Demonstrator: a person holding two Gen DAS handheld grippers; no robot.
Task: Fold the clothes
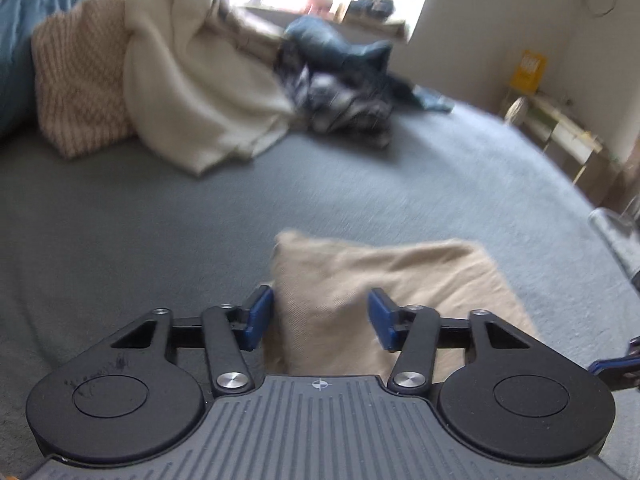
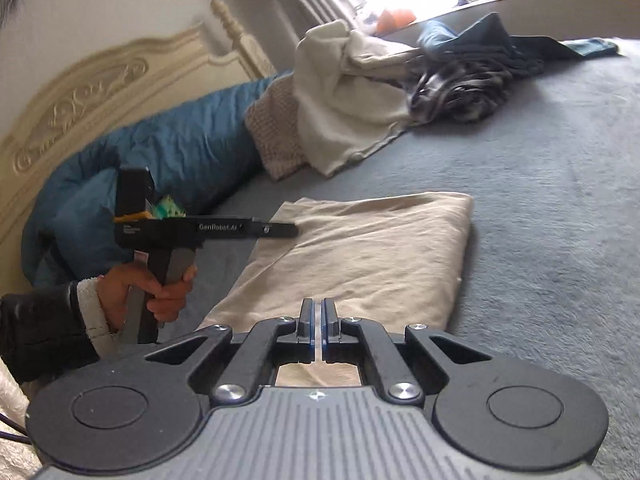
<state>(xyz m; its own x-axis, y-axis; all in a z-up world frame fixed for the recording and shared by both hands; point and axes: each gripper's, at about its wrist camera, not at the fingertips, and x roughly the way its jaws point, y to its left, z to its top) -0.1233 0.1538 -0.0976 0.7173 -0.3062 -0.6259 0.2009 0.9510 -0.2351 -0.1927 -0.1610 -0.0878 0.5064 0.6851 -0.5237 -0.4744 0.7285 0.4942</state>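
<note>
garment: folded beige cloth [image 2: 360, 256] lies flat on the grey bed [image 2: 560, 200], centre of the right wrist frame, lower centre of the left wrist frame.
left gripper [image 1: 320, 318]: blue pads stand partly apart over the near edge of the beige cloth, nothing pinched between them; in the right wrist frame it sits at centre left, its tip just above the cloth's left edge.
right gripper [image 2: 319, 330]: pads pressed together with only a thin slit, low centre of its frame, over the near end of the cloth; whether fabric is caught in it i cannot tell.
hand [image 2: 148, 292]: grips the left gripper's handle, dark sleeve at lower left.
pile: cream blanket [image 1: 192, 80] and dark clothes [image 1: 344, 92] heaped at upper centre.
headboard [image 2: 80, 92]: carved, cream, upper left.
</note>
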